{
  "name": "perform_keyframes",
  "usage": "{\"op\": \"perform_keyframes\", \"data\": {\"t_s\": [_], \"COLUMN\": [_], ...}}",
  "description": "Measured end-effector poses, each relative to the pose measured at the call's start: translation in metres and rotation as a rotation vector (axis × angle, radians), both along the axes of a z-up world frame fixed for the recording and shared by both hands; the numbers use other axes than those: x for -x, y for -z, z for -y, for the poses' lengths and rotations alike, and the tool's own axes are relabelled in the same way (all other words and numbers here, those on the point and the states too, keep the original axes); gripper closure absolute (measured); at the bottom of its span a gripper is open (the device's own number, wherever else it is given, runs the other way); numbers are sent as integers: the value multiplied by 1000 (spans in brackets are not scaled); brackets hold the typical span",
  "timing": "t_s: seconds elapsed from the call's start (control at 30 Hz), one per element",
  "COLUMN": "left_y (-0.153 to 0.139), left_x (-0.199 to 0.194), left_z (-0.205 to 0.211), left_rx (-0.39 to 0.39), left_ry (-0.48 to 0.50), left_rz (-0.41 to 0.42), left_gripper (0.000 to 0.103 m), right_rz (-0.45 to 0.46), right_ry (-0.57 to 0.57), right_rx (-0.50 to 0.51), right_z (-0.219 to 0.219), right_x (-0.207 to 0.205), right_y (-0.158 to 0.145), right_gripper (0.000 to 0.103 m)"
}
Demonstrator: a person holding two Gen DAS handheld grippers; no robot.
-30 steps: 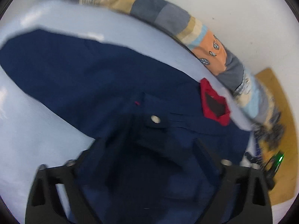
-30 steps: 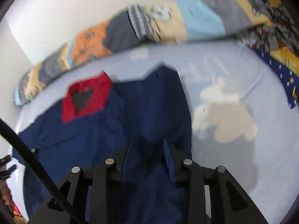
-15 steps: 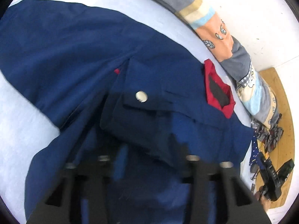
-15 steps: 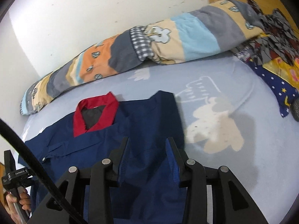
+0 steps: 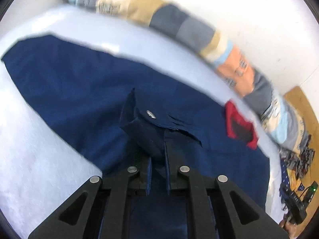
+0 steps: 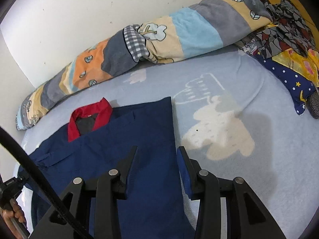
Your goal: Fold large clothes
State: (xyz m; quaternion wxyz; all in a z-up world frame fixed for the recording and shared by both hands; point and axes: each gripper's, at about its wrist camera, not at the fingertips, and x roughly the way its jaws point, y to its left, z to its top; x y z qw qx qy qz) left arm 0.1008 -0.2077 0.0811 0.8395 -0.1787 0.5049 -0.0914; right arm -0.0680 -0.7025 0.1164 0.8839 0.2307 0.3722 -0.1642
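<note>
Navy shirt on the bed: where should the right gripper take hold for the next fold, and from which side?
Grip the navy shirt at its straight side edge, coming from the bare bedsheet side. That edge lies flat and exposed, right ahead of the right gripper.

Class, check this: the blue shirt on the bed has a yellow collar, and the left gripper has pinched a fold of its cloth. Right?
Not quite. The collar is red, as the right wrist view shows. The rest holds: the left gripper pinches the blue shirt on the bed.
</note>
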Motion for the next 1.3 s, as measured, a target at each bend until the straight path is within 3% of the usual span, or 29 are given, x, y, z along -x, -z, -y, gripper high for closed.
{"op": "perform_keyframes", "data": {"t_s": [0.1, 0.17, 0.23, 0.27, 0.33, 0.37, 0.5, 0.57, 0.63, 0.73, 0.8, 0.87, 0.97, 1.1, 1.2, 1.3], "left_y": [13, 9, -1, -8, -30, -36, -70, -80, -87, -85, -81, -75, -63, -43, -23, -4], "left_x": [-1, -1, -1, 1, 8, 9, 15, 17, 21, 19, 18, 17, 12, 9, 13, 11], "left_z": [7, 8, 8, 7, 0, -4, -33, -49, -71, -102, -124, -155, -201, -265, -305, -333], "left_rx": [-79, -103, -101, -137, -195, -199, -218, -228, -223, -208, -201, -183, -110, 28, 143, 269], "left_ry": [2, 8, 21, 2, -26, -22, -60, -83, -115, -156, -189, -238, -301, -412, -504, -548], "left_rz": [-31, -23, -3, 20, 105, 115, 203, 222, 223, 179, 152, 116, 46, -38, -83, -102], "left_gripper": [90, 75, 34, 27, 25, 25, 24, 23, 23, 23, 23, 23, 23, 23, 23, 25], "right_rz": [-20, -35, -92, -132, -257, -267, -190, -150, -160, -247, -288, -303, -179, -73, -176, -168], "right_ry": [-36, -66, -101, -115, -127, -131, -191, -261, -340, -448, -443, -443, -476, -586, -639, -682], "right_rx": [12, 36, 66, 67, 100, 146, 264, 255, 226, 241, 318, 352, 388, 305, 348, 312], "right_z": [-8, -15, -23, -26, -33, -39, -73, -99, -129, -171, -187, -195, -220, -266, -300, -313], "right_x": [-14, -26, -41, -46, -54, -54, -50, -49, -53, -64, -65, -66, -59, -58, -66, -49], "right_y": [7, 12, 26, 36, 59, 59, 22, 13, 20, 47, 58, 50, 14, -3, 22, 24], "right_gripper": [60, 61, 61, 61, 61, 61, 58, 46, 45, 45, 45, 45, 44, 40, 40, 42]}}
